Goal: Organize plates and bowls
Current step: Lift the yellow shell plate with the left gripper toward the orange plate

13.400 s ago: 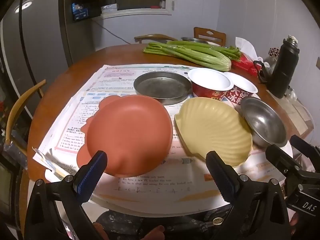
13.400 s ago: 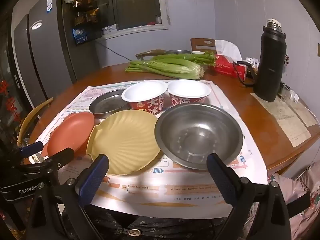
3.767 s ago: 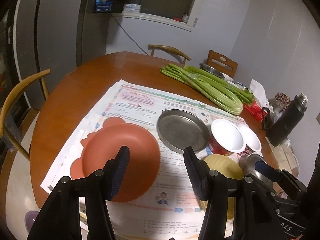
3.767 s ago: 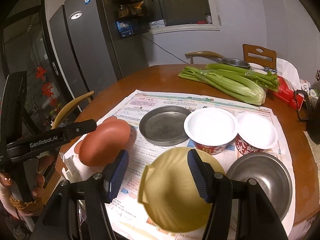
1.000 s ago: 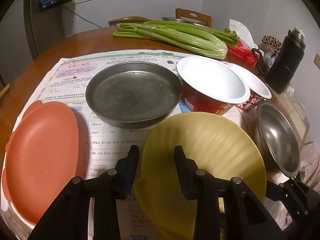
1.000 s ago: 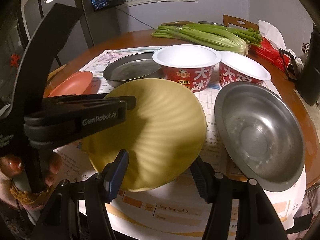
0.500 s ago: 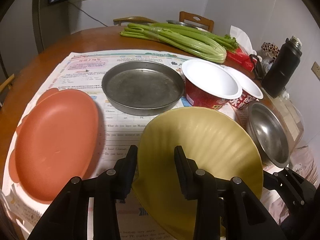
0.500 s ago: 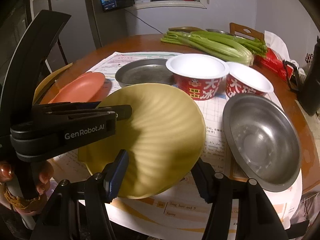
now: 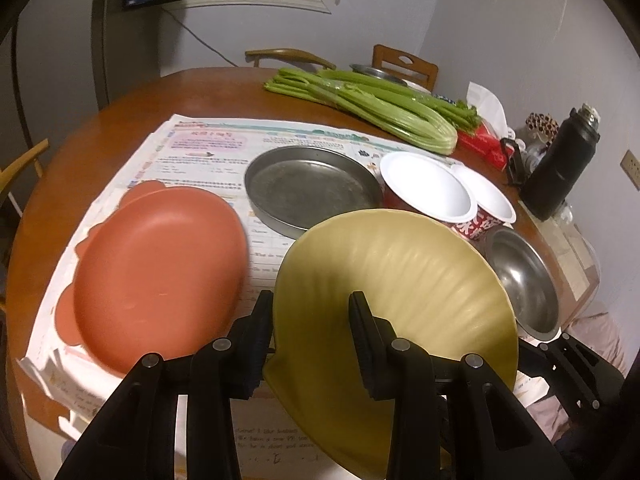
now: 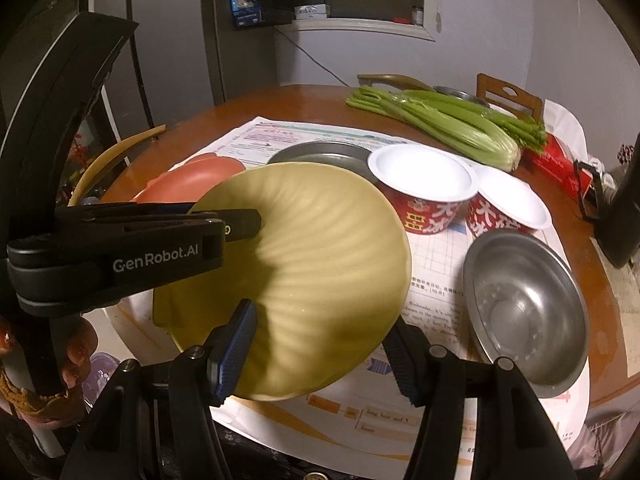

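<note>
A yellow shell-shaped plate (image 9: pixel 400 280) (image 10: pixel 320 248) hangs tilted above the paper mat, held from two sides. My left gripper (image 9: pixel 312 304) is shut on its rim, one finger under and one on top; the right wrist view shows it at the left (image 10: pixel 240 220). My right gripper (image 10: pixel 320 320) is shut on the plate's near edge. On the mat lie a terracotta plate (image 9: pixel 160 264) (image 10: pixel 192 176), a round metal pan (image 9: pixel 308 188) (image 10: pixel 320 152), two red paper bowls (image 9: pixel 424 188) (image 10: pixel 424 184) and a steel bowl (image 9: pixel 520 280) (image 10: pixel 524 304).
Celery (image 9: pixel 380 104) lies across the far side of the round wooden table (image 9: pixel 120 120). A black flask (image 9: pixel 560 168) and a red tissue pack (image 9: pixel 480 144) stand at the right. Wooden chairs (image 9: pixel 404 64) ring the table. A person's hand (image 10: pixel 76 356) grips the left tool.
Both grippers have risen and drawn back with the yellow plate still held between them. The table and dishes look farther away; more of the terracotta plate shows.
</note>
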